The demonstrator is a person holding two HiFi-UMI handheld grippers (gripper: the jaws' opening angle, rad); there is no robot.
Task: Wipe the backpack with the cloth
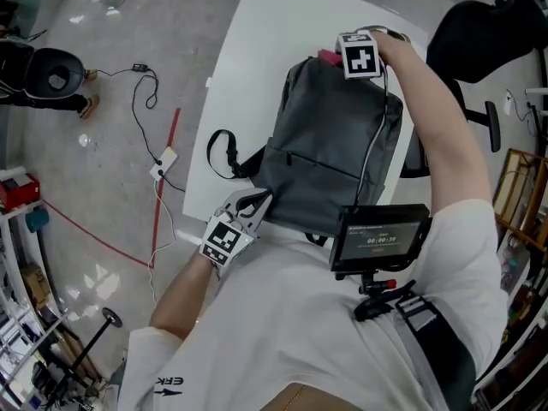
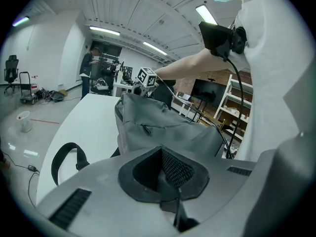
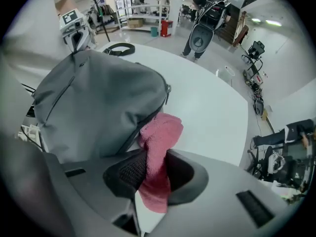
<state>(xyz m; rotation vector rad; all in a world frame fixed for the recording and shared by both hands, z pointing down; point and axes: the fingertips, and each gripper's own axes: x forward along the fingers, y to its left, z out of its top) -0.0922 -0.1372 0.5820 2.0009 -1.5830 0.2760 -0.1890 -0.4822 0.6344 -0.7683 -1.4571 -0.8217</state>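
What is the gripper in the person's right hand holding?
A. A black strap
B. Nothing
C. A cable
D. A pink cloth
D: in the right gripper view, the right gripper has its jaws closed on a pink cloth, pressed to the edge of the grey backpack.

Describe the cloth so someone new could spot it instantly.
On the white table lies a grey backpack. At its far end from the person, the right gripper clamps the cloth at the bag's edge. It is the only pink, fuzzy thing among grey and white neighbours.
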